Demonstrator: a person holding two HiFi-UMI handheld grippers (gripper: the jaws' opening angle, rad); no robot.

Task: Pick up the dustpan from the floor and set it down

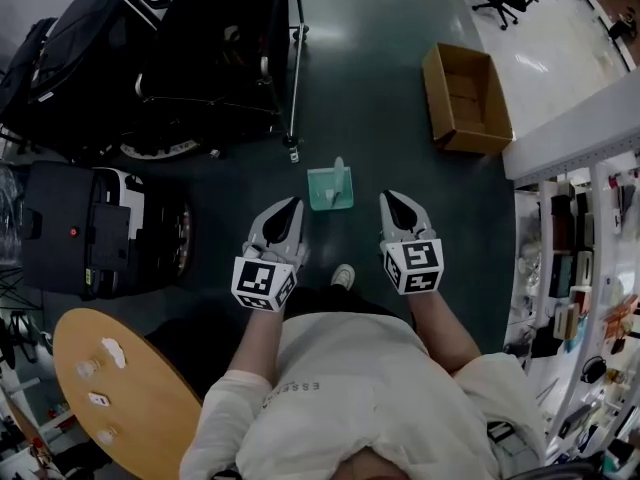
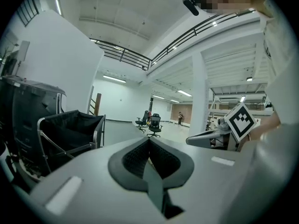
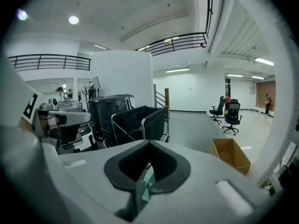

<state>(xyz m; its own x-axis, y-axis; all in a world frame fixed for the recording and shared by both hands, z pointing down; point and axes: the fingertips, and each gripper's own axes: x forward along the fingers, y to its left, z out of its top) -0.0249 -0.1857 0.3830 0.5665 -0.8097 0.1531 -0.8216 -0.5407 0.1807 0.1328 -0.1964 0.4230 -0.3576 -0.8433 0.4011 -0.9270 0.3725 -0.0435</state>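
Note:
A pale green dustpan [image 1: 329, 188] stands on the dark floor ahead of the person's shoe [image 1: 343, 276], between the two grippers and a little beyond their tips. My left gripper [image 1: 293, 205] hovers to its left, jaws shut and empty; in the left gripper view its tips [image 2: 149, 139] meet with nothing between them. My right gripper [image 1: 392, 199] hovers to the dustpan's right, also shut and empty. In the right gripper view, a sliver of the green dustpan [image 3: 147, 185] shows below the closed jaws [image 3: 148, 143], apart from them.
An open cardboard box [image 1: 465, 98] lies on the floor at the far right. Black fabric carts [image 1: 200, 48] and a black machine [image 1: 90, 230] fill the left. A round wooden table [image 1: 120, 393] is near left, cluttered shelves [image 1: 585, 278] at the right.

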